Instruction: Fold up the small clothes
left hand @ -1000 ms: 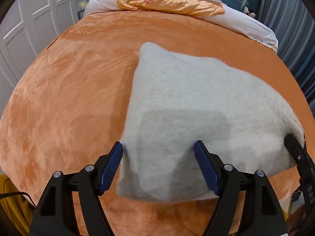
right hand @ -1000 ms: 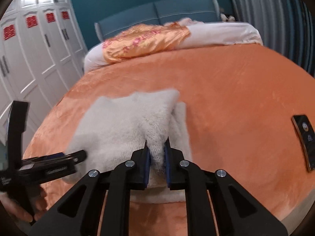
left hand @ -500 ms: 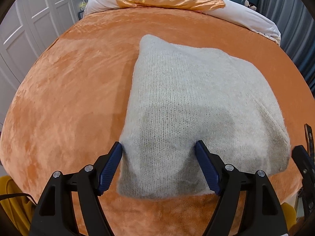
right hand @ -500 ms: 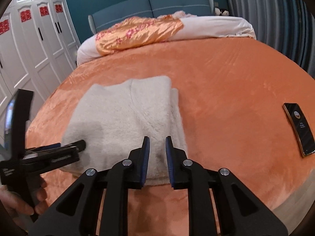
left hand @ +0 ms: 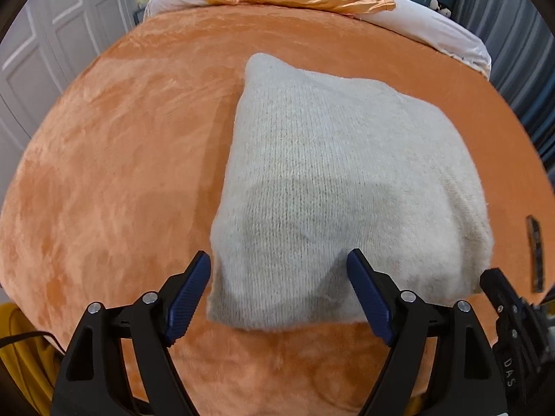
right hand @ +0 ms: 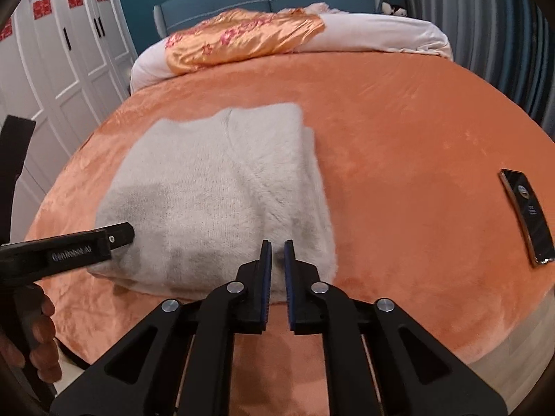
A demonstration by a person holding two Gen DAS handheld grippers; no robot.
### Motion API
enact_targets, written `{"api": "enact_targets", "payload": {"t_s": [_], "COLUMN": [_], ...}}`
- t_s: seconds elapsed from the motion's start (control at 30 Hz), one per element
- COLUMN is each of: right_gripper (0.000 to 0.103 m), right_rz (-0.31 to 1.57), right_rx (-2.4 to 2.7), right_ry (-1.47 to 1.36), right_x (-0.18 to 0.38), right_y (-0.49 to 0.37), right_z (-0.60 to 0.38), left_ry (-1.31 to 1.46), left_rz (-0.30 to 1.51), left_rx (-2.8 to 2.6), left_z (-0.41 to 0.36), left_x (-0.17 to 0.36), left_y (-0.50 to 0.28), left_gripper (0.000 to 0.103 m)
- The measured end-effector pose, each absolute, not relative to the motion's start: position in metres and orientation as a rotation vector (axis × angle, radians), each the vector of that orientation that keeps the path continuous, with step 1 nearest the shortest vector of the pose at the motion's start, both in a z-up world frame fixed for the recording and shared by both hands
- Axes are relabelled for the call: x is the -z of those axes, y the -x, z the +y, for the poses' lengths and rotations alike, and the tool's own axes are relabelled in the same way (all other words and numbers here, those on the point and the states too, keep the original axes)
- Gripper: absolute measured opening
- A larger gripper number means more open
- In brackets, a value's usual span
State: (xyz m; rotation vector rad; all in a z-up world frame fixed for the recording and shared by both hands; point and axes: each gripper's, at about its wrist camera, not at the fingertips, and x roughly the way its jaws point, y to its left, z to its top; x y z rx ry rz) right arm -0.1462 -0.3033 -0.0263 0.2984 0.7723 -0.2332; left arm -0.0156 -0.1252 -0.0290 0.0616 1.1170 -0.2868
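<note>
A cream knitted sweater (left hand: 340, 187) lies folded into a rough rectangle on the orange bedspread (left hand: 114, 173); it also shows in the right wrist view (right hand: 222, 190). My left gripper (left hand: 279, 277) is open and empty, held over the sweater's near edge. My right gripper (right hand: 276, 253) is nearly shut with a narrow gap between the pads, holding nothing, just above the sweater's near right corner. The left gripper's body shows at the left of the right wrist view (right hand: 69, 249).
A black phone (right hand: 527, 215) lies on the bedspread to the right. A white duvet with an orange floral cover (right hand: 242, 38) lies at the headboard. White wardrobe doors (right hand: 52, 69) stand on the left. The bed's near edge is just below the grippers.
My right gripper has let go of the sweater's edge and drawn back toward the near edge. The sweater has settled flat. The left gripper stays open over it.
</note>
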Motion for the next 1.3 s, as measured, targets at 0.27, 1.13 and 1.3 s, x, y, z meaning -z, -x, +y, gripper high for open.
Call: {"api": "enact_targets", "payload": {"t_s": [0.27, 1.13, 1.3], "right_gripper": [0.047, 0.068, 0.07], "right_rz": [0.778, 0.844, 0.848], "right_rx": [0.216, 0.143, 0.125], "right_ry": [-0.395, -0.496, -0.513], "right_x": [0.03, 0.076, 0.08], "right_y": [0.145, 0.095, 0.089], "right_z": [-0.33, -0.345, -0.349], "left_ry": [0.034, -0.039, -0.042], "left_rz": [1.159, 1.133, 1.126], "left_rx": [0.297, 0.307, 0.313], "left_z": [-0.108, -0.154, -0.155], "left_x": [0.018, 0.052, 0.057], "left_y": [-0.004, -0.032, -0.035], "left_gripper": [0.085, 0.098, 0.098]}}
